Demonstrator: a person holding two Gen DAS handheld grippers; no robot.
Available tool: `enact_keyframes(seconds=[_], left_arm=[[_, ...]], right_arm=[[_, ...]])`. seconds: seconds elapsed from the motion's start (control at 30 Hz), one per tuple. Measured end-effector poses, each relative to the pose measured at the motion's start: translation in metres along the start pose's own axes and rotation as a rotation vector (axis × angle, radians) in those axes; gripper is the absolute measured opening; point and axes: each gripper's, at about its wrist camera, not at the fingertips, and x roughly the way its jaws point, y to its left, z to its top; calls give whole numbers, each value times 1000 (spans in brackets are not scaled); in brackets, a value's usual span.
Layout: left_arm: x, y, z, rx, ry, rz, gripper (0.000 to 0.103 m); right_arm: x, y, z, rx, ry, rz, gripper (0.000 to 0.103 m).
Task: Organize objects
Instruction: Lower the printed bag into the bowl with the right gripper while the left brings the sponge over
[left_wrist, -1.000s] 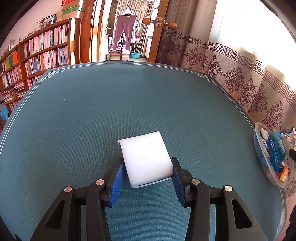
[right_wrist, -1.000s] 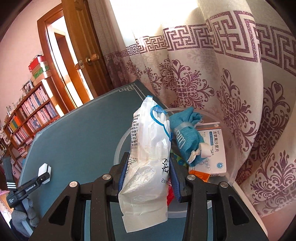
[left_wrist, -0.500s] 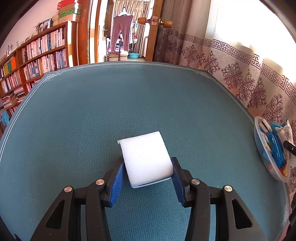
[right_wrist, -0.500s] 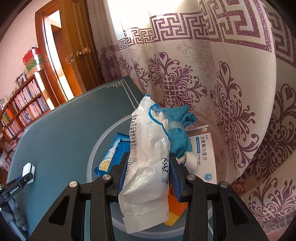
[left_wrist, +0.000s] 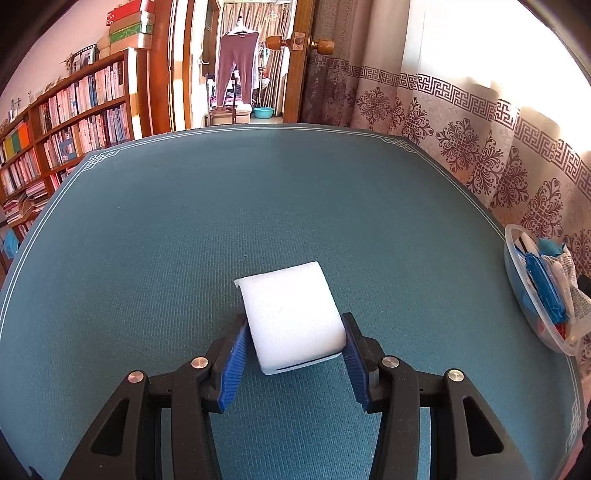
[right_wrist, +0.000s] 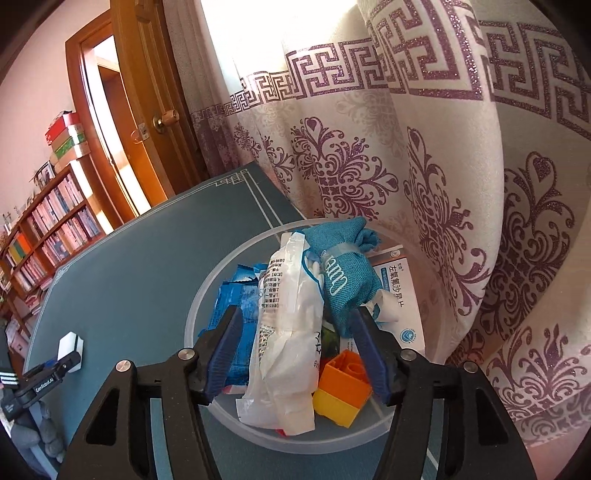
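My right gripper opening, dropping white plastic packet into clear round bowl; left gripper, away from bowl, clamps white foam block for stowing next

One clear bowl at the far right holds one white bag, one blue cloth pouch, two toy blocks and one medicine box, with one white foam block left.

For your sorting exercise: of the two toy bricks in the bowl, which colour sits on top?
The orange brick: it sits stacked on the yellow brick, near the front rim of the clear bowl.
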Motion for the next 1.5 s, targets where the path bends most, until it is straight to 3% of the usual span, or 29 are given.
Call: enact_keyframes(seconds=[0.2,0.43,1.03,1.43,1.5], left_arm=[[-2,-17,0,26,14,-19,51],[-1,-58,3,74,43,-101,51],[17,-208,63,285,52,-272,51],[53,-280,79,428,59,-288,52],[59,-286,81,438,58,-299,57]], right_arm=[[-16,-4,-9,9,-26,-3,62],[-41,0,-25,-23,-102,-42,63],[-46,6,-63,-71,-192,-24,64],[-61,11,-74,-117,-269,-18,64],[-60,8,-74,-109,-265,-18,64]])
